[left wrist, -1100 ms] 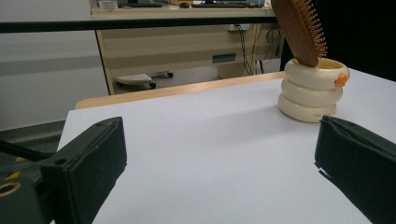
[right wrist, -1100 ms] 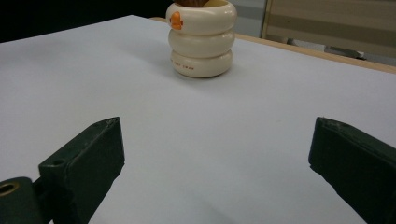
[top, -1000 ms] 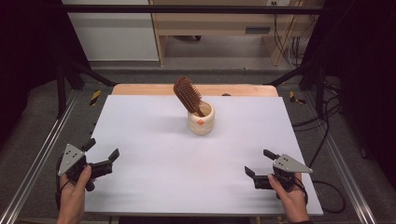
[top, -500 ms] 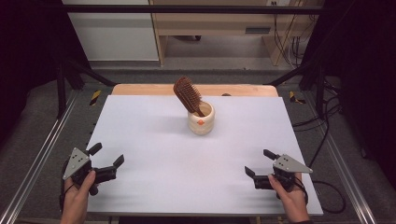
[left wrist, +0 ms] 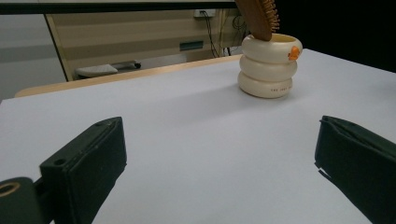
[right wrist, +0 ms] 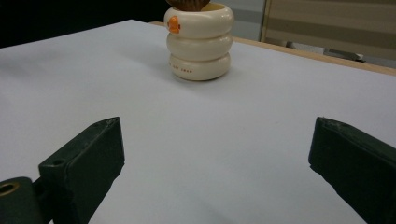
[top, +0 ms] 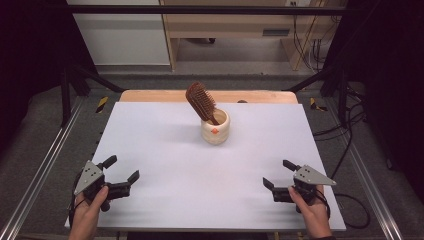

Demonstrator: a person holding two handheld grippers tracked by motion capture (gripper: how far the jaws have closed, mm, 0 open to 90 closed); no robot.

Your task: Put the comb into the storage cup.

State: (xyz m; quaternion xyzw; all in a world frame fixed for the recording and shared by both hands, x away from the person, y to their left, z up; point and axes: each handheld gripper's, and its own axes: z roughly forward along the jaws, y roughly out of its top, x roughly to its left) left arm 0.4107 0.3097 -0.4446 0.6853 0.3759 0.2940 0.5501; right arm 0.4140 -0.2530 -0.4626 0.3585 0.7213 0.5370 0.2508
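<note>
Both my left gripper (top: 121, 170) and right gripper (top: 278, 173) gape empty. The wooden hairbrush (top: 200, 101) leans toward 11 o'clock in the cream holder (top: 215, 129), so I should steady the holder and pinch the brush head squarely.

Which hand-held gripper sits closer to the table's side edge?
The left hand-held gripper: its body overhangs the white table edge, while the right hand-held gripper sits inside its edge. Both open, empty.

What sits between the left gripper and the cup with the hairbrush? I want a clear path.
Nothing: bare white table between left gripper and cup, per left gripper view.
</note>
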